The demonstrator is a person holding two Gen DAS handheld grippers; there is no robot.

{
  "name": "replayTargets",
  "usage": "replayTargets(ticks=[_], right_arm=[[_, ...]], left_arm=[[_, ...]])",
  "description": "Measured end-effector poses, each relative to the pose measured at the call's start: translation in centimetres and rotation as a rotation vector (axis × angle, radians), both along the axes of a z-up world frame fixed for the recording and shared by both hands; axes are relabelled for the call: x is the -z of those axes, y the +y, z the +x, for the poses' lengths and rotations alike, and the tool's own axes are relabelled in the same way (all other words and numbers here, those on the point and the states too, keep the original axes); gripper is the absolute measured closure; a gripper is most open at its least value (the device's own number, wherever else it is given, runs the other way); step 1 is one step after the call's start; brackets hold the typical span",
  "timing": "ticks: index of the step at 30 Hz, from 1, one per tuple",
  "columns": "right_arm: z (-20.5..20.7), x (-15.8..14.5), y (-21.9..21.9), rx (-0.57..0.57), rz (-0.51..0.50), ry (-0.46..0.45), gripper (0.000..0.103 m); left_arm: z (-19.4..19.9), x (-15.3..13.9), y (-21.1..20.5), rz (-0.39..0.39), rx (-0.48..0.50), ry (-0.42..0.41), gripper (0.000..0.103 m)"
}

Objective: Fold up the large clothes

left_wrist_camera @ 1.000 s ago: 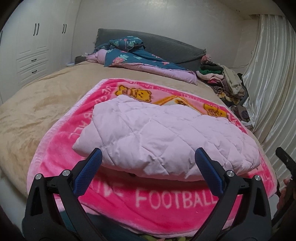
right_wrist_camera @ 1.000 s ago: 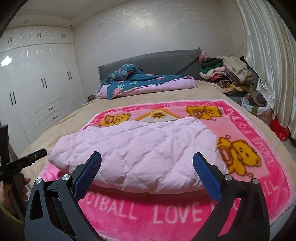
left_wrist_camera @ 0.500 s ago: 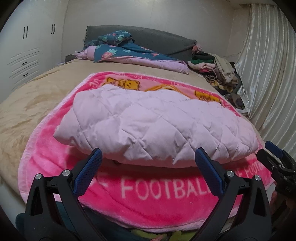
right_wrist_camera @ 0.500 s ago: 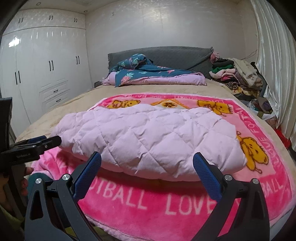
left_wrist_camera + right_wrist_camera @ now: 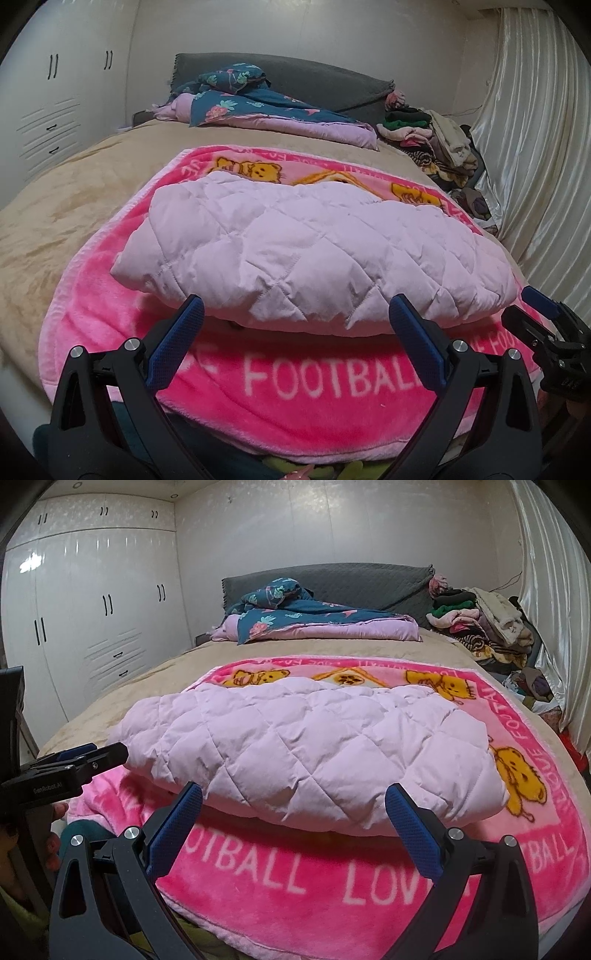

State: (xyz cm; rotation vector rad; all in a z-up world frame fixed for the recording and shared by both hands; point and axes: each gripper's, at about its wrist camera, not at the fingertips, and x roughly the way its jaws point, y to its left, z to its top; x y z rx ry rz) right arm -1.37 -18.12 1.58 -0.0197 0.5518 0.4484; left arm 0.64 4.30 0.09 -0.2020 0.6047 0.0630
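A pale pink quilted garment point(image 5: 306, 254) point(image 5: 306, 746) lies folded in a puffy bundle on a bright pink blanket point(image 5: 317, 387) point(image 5: 369, 882) with teddy bears and white lettering. My left gripper point(image 5: 295, 325) is open, empty, just before the bundle's near edge. My right gripper point(image 5: 293, 808) is open too, nothing between its fingers, close to the same edge further right. Each gripper shows at the side of the other view, the right gripper point(image 5: 543, 317) and the left gripper point(image 5: 92, 757).
The blanket covers a beige bedspread point(image 5: 74, 206). A blue floral quilt point(image 5: 295, 616) lies by the grey headboard point(image 5: 351, 579). A clothes pile point(image 5: 487, 627) sits at the back right beside a pale curtain point(image 5: 535, 147). White wardrobes point(image 5: 92, 627) line the left.
Both grippers have come lower and nearer to the bundle's front edge, staying open. The right gripper has come further into the left wrist view.
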Motion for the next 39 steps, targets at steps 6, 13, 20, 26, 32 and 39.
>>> replayTargets(ticks=[6, 13, 20, 26, 32, 39], right_arm=[[-0.16, -0.17, -0.27, 0.004, 0.007, -0.004, 0.004], [-0.17, -0.24, -0.36, 0.005, 0.01, -0.003, 0.004], [-0.18, -0.24, -0.36, 0.005, 0.01, -0.005, 0.004], [-0.18, -0.24, -0.38, 0.005, 0.01, -0.003, 0.004], [-0.19, -0.28, -0.32, 0.004, 0.014, -0.005, 0.004], [-0.23, -0.34, -0.3, 0.004, 0.014, -0.004, 0.004]], left_arm=[[-0.14, -0.23, 0.03, 0.006, -0.001, -0.003, 0.009], [-0.22, -0.36, 0.07, 0.007, -0.003, -0.002, 0.009], [-0.31, -0.42, 0.13, 0.01, -0.007, 0.001, 0.009], [-0.41, -0.46, 0.44, 0.012, -0.013, 0.004, 0.009], [-0.48, -0.66, 0.81, 0.016, -0.022, 0.008, 0.009], [-0.33, -0.63, 0.51, 0.02, -0.033, 0.018, 0.009]])
